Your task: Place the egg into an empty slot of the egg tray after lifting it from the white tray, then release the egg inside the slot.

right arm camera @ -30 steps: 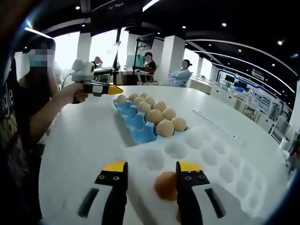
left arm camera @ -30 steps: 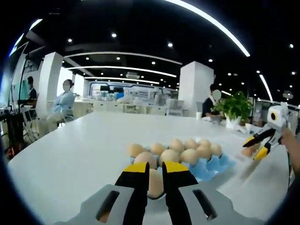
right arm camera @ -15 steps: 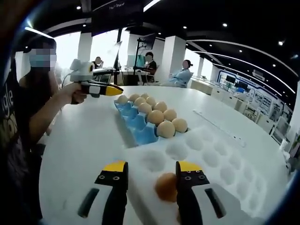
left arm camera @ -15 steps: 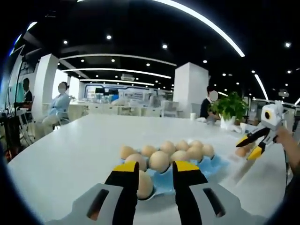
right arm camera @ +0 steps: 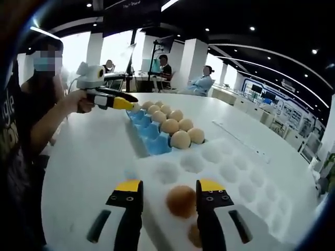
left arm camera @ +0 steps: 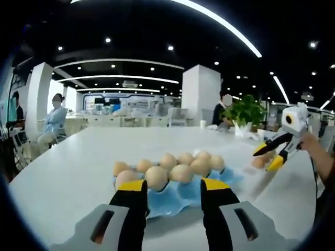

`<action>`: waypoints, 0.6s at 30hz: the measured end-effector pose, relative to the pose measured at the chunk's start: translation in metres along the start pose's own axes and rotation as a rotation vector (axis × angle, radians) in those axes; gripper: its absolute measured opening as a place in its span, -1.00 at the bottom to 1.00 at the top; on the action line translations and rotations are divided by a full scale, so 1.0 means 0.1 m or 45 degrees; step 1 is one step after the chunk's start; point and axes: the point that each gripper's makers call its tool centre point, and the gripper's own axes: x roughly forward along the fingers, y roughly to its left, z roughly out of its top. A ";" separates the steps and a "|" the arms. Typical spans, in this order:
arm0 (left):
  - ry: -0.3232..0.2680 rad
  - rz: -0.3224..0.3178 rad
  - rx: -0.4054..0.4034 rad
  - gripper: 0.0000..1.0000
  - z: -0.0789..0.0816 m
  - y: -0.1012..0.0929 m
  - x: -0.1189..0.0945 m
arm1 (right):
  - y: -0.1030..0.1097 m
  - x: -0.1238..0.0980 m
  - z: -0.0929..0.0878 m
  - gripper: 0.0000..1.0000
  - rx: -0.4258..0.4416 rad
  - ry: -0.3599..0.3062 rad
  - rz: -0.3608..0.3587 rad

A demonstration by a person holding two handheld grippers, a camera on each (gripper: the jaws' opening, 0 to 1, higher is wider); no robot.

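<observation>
A wide open-plan office with dark ceilings, strip lights and white columns surrounds a large round white table, where seated people work in the background. In the right gripper view, the right gripper, its yellow-tipped black jaws parted and gripping nothing, hovers over the moulded white tray of round dimples; a brown egg rests in a dimple directly between the jaws, close to the right one, whether touching it cannot be told, and a second brown egg lies just below it beside that jaw. Beyond the tips, up and slightly left, sits the blue plastic egg tray, its far side lined with eggs and its near side showing bare blue slots. In the left gripper view, the left gripper also stands released, jaws spread over the near edge of the blue tray with the egg rows just ahead. The right gripper is plainly the nearer to the egg still to be moved. The coming move looks to turn on closing squarely on that egg, lifting it clear of the dimple rim, then carrying it forward and left to an open slot. The table around both trays offers free room; the crowding comes from the left gripper's jaws hanging over the same blue tray.
</observation>
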 end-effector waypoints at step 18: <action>0.067 -0.086 0.071 0.24 -0.07 -0.23 0.05 | -0.09 0.00 -0.12 -0.35 -0.016 0.074 0.023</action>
